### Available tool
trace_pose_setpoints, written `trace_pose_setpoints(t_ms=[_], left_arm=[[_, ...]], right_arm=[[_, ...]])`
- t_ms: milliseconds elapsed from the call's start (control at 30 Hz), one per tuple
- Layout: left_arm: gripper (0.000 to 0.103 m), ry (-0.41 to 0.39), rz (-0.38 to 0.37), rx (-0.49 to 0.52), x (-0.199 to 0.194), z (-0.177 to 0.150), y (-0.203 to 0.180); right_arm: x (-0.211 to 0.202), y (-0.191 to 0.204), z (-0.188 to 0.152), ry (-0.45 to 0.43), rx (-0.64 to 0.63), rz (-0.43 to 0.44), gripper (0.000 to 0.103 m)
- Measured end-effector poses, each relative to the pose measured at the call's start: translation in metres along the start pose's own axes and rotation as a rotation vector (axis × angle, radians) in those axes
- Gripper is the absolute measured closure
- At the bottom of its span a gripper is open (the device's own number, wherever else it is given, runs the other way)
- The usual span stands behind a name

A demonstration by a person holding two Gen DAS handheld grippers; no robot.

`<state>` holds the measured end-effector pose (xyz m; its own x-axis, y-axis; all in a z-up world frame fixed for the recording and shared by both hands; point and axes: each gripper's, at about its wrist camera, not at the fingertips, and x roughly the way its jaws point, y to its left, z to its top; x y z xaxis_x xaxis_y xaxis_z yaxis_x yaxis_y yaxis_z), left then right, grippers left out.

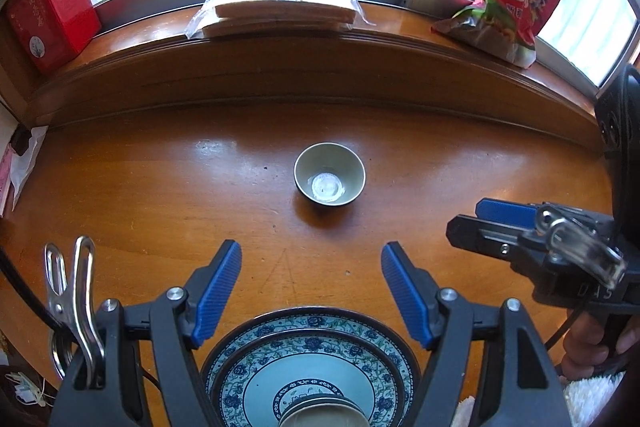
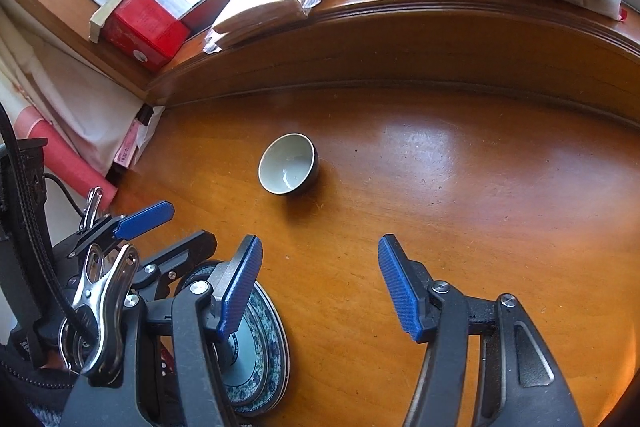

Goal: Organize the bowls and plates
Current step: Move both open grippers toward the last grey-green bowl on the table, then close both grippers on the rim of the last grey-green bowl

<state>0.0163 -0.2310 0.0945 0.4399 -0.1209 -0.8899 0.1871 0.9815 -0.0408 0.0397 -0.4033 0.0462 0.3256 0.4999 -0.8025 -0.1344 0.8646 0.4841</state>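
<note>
The left gripper (image 1: 311, 281) is hovering with its blue ribbed pads spread wide and nothing between them, over the far rim of the blue-and-white floral ceramic plates (image 1: 310, 359), which are sitting stacked on the polished brown wooden table (image 1: 140, 187) with a smaller pale dish nested on top. The right gripper (image 2: 320, 279) is standing just beside it, jaws likewise parted and empty above bare wood, the plate stack showing at its left finger.

Farther out, well apart from the stack, the small dark-rimmed celadon ceramic bowl (image 1: 330, 179) is resting upright and alone in the middle of the table.

That bowl is looking light, rigid, glazed and likely slippery, and it would probably chip if knocked. Its steep, thin wall is suggesting a pinch across the rim, one pad inside and one outside, with gentle pressure and a straight lift.
</note>
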Motion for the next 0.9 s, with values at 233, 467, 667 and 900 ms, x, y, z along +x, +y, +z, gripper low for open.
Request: trace_pose_setpoints(t_ms=[233,467,667,900], left_arm=[[0.027,0.026,-0.018,-0.027,0.008,0.002,0.004],[0.027,0.037,-0.032,-0.036,0.014,0.007,0.006],[0.027,0.032,-0.028,-0.093,0.020,0.015,0.017],[0.028,0.065,-0.062,-0.187,0.032,0.023,0.035]], right_arm=[[0.009,-0.004,0.004,0.009,0.017,-0.006,0.040],[0.018,-0.003,0.008,0.020,-0.002,-0.004,0.040],[0.033,-0.006,0.010,0.063,0.006,0.011,0.057],[0.043,-0.025,0.020,0.053,0.106,0.023,0.063]])
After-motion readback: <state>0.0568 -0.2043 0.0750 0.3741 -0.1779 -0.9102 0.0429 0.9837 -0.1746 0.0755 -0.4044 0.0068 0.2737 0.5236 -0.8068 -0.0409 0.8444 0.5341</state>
